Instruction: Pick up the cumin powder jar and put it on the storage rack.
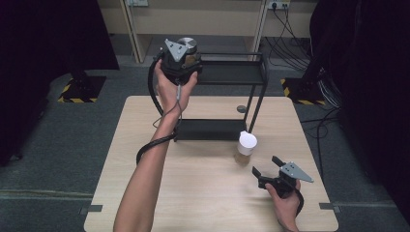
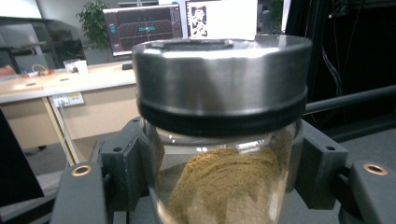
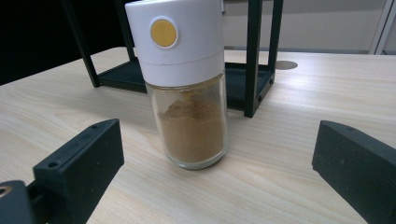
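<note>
The wooden table (image 1: 145, 193) is carrying a black two-tier rack (image 1: 227, 128) at twelve o'clock. The left claw (image 1: 186, 58) is gripping a metal-lidded jar (image 2: 219, 135) of brown powder above the rack's top shelf. The right claw (image 1: 265, 166), jaws spread wide, is resting at five o'clock, just beside a white-capped spice jar (image 3: 189, 88).

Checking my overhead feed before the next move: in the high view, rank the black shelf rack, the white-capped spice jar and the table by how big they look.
1. Table, the largest.
2. Black shelf rack, standing on the table's far half.
3. White-capped spice jar, the smallest, just in front of the rack.
No close calls.
</note>
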`<action>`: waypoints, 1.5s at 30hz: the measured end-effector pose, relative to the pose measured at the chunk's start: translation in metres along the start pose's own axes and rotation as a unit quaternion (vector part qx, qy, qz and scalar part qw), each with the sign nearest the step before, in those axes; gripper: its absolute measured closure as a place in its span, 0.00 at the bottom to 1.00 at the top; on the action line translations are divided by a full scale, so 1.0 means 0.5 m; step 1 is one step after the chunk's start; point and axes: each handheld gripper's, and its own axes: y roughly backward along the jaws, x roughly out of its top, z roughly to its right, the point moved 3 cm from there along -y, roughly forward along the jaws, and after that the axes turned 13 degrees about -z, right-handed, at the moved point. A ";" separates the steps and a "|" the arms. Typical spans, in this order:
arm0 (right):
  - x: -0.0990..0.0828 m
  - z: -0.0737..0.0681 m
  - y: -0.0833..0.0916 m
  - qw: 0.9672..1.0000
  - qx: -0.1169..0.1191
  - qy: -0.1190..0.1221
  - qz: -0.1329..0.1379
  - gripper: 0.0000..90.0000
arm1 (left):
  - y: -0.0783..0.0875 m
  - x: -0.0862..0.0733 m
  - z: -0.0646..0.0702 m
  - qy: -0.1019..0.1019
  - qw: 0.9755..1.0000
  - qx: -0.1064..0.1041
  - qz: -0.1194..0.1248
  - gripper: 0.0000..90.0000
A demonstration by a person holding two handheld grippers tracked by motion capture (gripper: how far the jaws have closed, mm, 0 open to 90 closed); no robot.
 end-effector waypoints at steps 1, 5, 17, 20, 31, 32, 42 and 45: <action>0.000 0.000 0.000 1.000 0.000 0.000 0.000 0.02 | -0.005 0.000 -0.001 0.004 1.000 -0.003 0.001 0.33; 0.000 0.001 0.000 1.000 0.001 0.000 0.000 0.02 | -0.009 -0.001 -0.001 0.008 1.000 -0.005 0.003 0.34; 0.000 0.000 0.000 1.000 0.001 0.001 0.000 0.02 | -0.013 -0.008 -0.006 0.002 1.000 -0.008 0.008 0.33; 0.000 0.000 0.000 1.000 0.001 0.000 0.000 0.02 | -0.012 -0.009 -0.006 0.002 1.000 -0.007 0.008 0.33; 0.000 0.000 0.000 1.000 0.000 0.002 0.000 0.02 | -0.003 -0.012 -0.002 0.018 1.000 0.005 0.016 0.14; 0.000 0.000 0.000 1.000 0.000 0.002 0.000 0.02 | -0.003 -0.012 -0.002 0.018 1.000 0.005 0.016 0.13; 0.000 0.001 0.000 1.000 0.001 0.000 0.000 0.02 | 0.035 -0.027 0.012 0.005 0.999 0.007 0.043 0.03; 0.000 0.001 0.000 1.000 0.001 -0.001 -0.001 0.02 | 0.056 -0.032 0.013 -0.003 0.999 0.010 0.052 0.03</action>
